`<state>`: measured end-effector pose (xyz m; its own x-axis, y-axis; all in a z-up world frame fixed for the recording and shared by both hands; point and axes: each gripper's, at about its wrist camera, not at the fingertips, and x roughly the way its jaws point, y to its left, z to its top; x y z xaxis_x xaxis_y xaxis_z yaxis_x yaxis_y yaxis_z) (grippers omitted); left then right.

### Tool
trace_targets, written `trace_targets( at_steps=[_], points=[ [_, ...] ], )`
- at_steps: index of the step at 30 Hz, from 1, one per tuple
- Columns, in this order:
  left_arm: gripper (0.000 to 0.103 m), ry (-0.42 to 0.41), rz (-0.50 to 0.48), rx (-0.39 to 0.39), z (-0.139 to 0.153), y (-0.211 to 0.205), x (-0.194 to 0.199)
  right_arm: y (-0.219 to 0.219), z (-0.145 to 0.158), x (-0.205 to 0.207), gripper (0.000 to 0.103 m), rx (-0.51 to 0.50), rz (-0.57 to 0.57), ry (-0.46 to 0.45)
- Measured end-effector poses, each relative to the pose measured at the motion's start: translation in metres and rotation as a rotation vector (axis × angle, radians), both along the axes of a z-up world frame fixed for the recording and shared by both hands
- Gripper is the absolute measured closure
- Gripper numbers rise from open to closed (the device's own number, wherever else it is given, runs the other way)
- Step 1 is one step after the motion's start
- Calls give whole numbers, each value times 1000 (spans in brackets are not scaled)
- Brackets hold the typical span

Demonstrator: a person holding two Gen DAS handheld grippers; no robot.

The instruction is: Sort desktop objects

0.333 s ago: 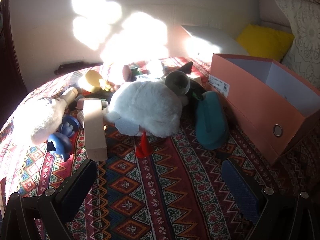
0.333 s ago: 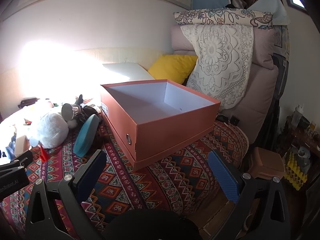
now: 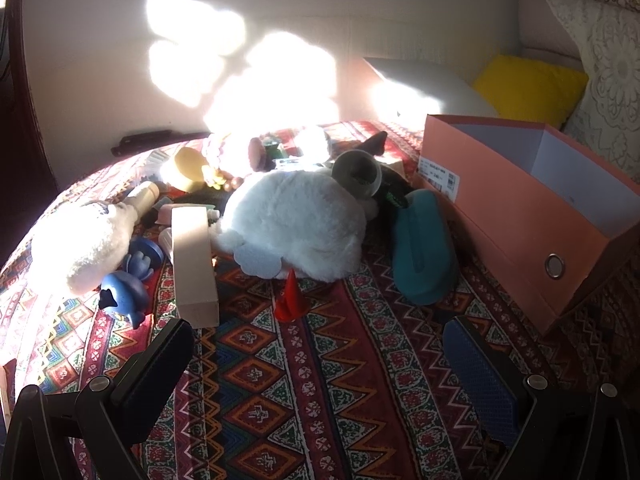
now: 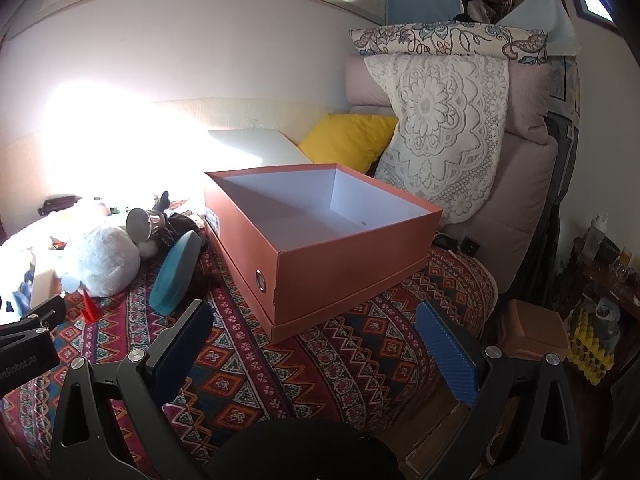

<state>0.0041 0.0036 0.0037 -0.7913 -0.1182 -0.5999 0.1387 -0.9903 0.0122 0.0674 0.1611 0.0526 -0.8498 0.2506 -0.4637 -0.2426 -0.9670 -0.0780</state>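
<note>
A heap of objects lies on the patterned cloth (image 3: 320,380): a white plush (image 3: 296,224), a red cone (image 3: 291,298), a wooden block (image 3: 194,264), a teal case (image 3: 420,252), a blue figure (image 3: 124,292) and a second pale plush (image 3: 88,244). The orange box (image 3: 532,216) stands at the right with nothing in it (image 4: 320,236). My left gripper (image 3: 320,360) is open, a short way in front of the red cone. My right gripper (image 4: 316,344) is open before the box's near corner. Both hold nothing.
A yellow cushion (image 4: 348,140), a lace-covered cushion (image 4: 440,136) and a white lid (image 4: 256,144) lean behind the box. The cloth's edge drops off at the right (image 4: 480,288), with a small brown box (image 4: 536,332) on the floor. Sun glare washes out the far heap.
</note>
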Motion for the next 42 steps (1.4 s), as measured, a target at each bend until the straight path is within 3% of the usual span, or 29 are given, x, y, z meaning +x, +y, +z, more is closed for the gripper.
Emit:
trace_targets(
  at_steps=[12, 18, 20, 25, 28, 30, 32, 34, 37, 42],
  points=[
    [0, 6, 11, -13, 1, -7, 0, -9, -5, -6, 0, -27, -3, -3],
    [0, 55, 75, -12, 4, -21, 0, -14, -4, -8, 0, -32, 26, 1],
    [0, 42, 91, 5, 4, -31, -5, -17, -3, -12, 0, -53, 47, -2],
    [0, -25, 106, -48, -6, -53, -30, -29, -4, -41, 0, -161, 174, -42],
    [0, -38, 132, -78, -19, -69, -53, -49, -3, -70, 0, -177, 259, -16],
    [0, -73, 153, -69, -32, -81, -68, -69, -6, -92, 0, -113, 283, 5],
    [0, -125, 163, -44, -48, -91, -84, -84, -14, -118, 0, -96, 289, -47],
    [0, -172, 168, -35, -64, -96, -99, -87, -38, -152, 0, -117, 286, -193],
    [0, -217, 172, -103, -73, -99, -115, -89, -67, -196, 0, -207, 281, -350],
    [7, -268, 185, -88, -85, -111, -142, -91, -102, -250, 5, -288, 242, -462]
  ],
)
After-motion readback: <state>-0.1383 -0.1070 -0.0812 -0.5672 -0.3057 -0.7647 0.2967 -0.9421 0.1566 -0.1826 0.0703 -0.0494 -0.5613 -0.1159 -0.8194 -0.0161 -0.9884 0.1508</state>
